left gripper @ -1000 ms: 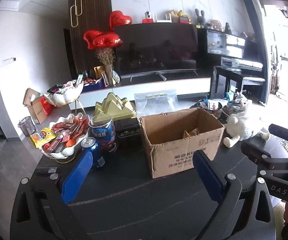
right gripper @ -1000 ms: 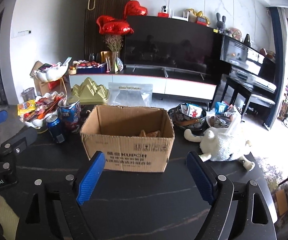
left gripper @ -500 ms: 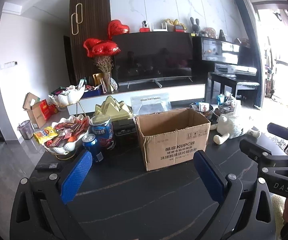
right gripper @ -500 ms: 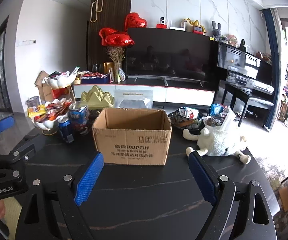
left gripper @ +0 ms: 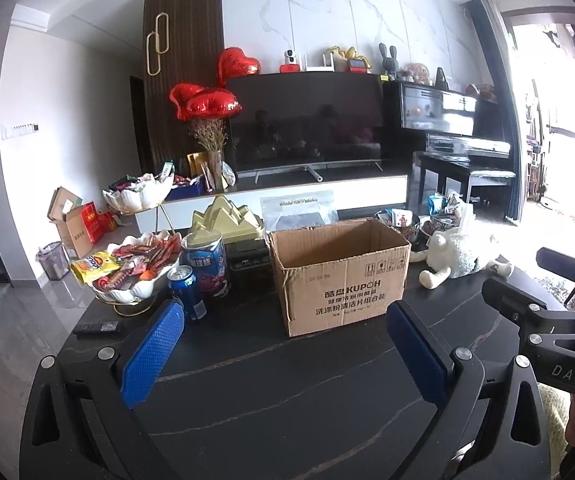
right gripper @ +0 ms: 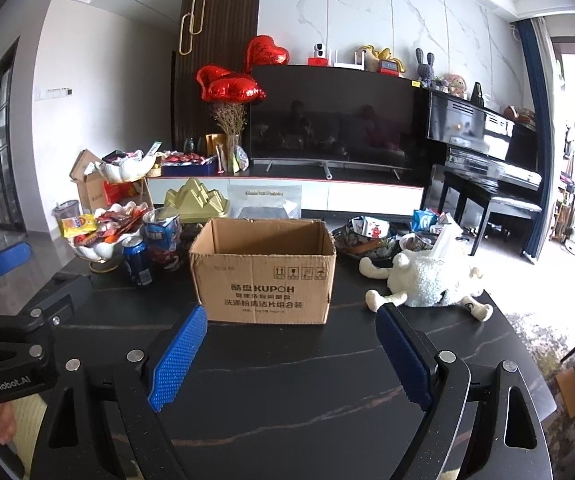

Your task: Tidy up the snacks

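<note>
An open cardboard box (left gripper: 343, 276) (right gripper: 263, 276) stands on the black table (left gripper: 287, 392). A white shell bowl (left gripper: 127, 284) (right gripper: 95, 250) piled with snack packets sits left of it, beside a blue can (left gripper: 182, 292) (right gripper: 137, 260) and a blue tin (left gripper: 205, 266) (right gripper: 162, 236). A dark bowl of snacks (right gripper: 367, 238) (left gripper: 401, 222) sits behind the box on the right. My left gripper (left gripper: 283, 348) and my right gripper (right gripper: 291, 350) are both open and empty, held back from the box over the table.
A white plush sheep (right gripper: 431, 280) (left gripper: 459, 256) lies right of the box. A gold mountain-shaped box (left gripper: 225, 222) and a clear bag (left gripper: 297, 214) stand behind it. A remote (left gripper: 95, 327) lies at the table's left edge. TV and piano are beyond.
Both grippers have drawn back and tilted up, so the box looks farther away and its inside is no longer visible. Both stay open and empty.
</note>
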`<act>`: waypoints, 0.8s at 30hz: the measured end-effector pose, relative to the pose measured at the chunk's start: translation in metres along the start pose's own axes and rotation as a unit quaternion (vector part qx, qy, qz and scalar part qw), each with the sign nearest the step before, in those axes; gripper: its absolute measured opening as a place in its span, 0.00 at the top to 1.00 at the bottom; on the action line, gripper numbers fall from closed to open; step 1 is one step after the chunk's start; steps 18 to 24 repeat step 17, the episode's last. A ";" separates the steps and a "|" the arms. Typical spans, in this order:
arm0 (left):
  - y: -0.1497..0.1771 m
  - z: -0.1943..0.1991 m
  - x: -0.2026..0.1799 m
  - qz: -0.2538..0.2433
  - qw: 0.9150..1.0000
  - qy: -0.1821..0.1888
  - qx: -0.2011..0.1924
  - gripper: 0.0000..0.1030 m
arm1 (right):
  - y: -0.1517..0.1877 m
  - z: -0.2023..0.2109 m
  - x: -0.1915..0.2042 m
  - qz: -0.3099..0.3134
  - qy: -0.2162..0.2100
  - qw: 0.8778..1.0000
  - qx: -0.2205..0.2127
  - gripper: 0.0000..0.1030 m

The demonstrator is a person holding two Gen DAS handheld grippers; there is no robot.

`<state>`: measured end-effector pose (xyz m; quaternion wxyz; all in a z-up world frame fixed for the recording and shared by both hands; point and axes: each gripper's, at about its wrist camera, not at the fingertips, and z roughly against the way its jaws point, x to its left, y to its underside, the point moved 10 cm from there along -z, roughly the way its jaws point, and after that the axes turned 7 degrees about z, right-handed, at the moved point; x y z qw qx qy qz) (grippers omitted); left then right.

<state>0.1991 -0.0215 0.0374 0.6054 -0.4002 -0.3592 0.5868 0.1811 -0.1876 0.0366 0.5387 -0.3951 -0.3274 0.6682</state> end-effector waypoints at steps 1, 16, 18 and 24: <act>0.000 0.002 0.000 0.000 1.000 -0.001 -0.001 0.00 | 0.000 0.001 0.001 0.000 0.000 1.000 0.000 0.15; -0.001 0.012 0.000 0.004 1.000 -0.003 -0.007 0.00 | 0.004 0.008 0.008 -0.001 -0.007 1.000 -0.004 0.15; -0.002 0.013 0.000 0.006 1.000 -0.004 -0.007 0.00 | 0.003 0.008 0.007 -0.001 -0.007 1.000 -0.004 0.15; -0.002 0.013 0.000 0.006 1.000 -0.004 -0.007 0.00 | 0.003 0.008 0.007 -0.001 -0.007 1.000 -0.004 0.15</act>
